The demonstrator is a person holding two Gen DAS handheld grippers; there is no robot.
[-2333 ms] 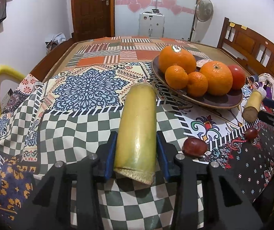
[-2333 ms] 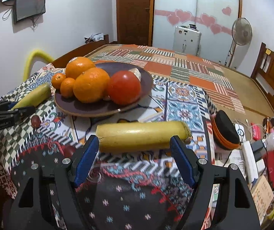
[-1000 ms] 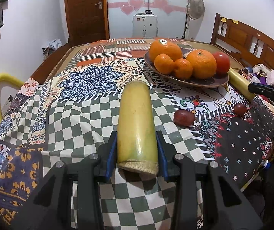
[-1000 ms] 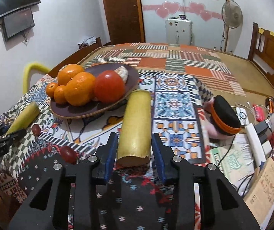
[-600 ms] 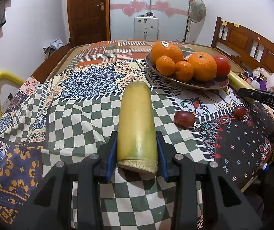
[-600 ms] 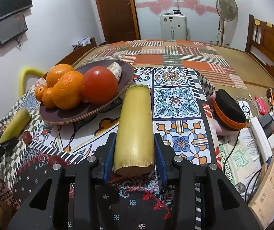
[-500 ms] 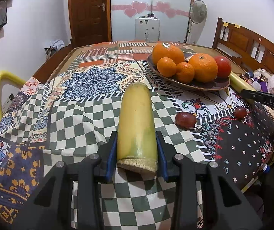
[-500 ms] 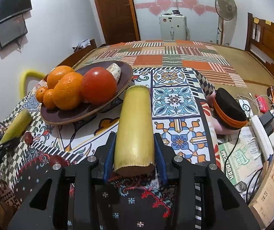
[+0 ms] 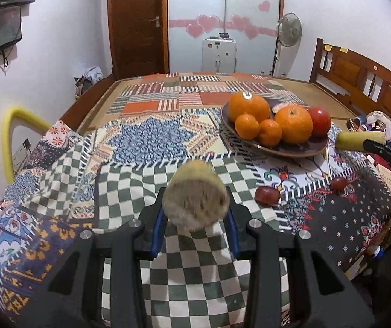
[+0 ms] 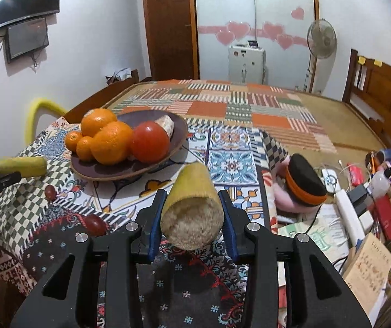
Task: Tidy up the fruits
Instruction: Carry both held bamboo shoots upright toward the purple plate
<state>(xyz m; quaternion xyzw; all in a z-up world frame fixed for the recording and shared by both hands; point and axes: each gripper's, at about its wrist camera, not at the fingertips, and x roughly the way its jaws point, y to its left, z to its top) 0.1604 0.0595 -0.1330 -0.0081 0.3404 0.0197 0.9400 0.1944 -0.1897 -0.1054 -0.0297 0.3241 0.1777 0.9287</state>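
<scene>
Left hand-held gripper (image 9: 195,218): blue pads clamped on a yellow-green cane piece (image 9: 195,195), cut fibrous end facing the camera, lifted above the green-checked part of the patchwork cloth (image 9: 146,136). Slight blur on the piece.

Right hand-held gripper (image 10: 191,220): clamped likewise on a second cane piece (image 10: 192,207), cut end toward the lens, over the dark floral patch.

Left view, 2 o'clock of the held piece: two small dark-red fruits (image 9: 267,195) lie on the cloth, apart from each other. Further, 1 o'clock: brown plate (image 9: 291,150) with large oranges (image 9: 293,123), smaller ones, a red tomato (image 9: 319,121). The right gripper's piece shows at 3 o'clock, just beside the plate rim.

Right view, 3 o'clock: black-and-orange cap (image 10: 305,183), then clutter of cables and boxes at the edge. Far, 12 o'clock: fan (image 10: 321,39), door, pink hearts on the panel
</scene>
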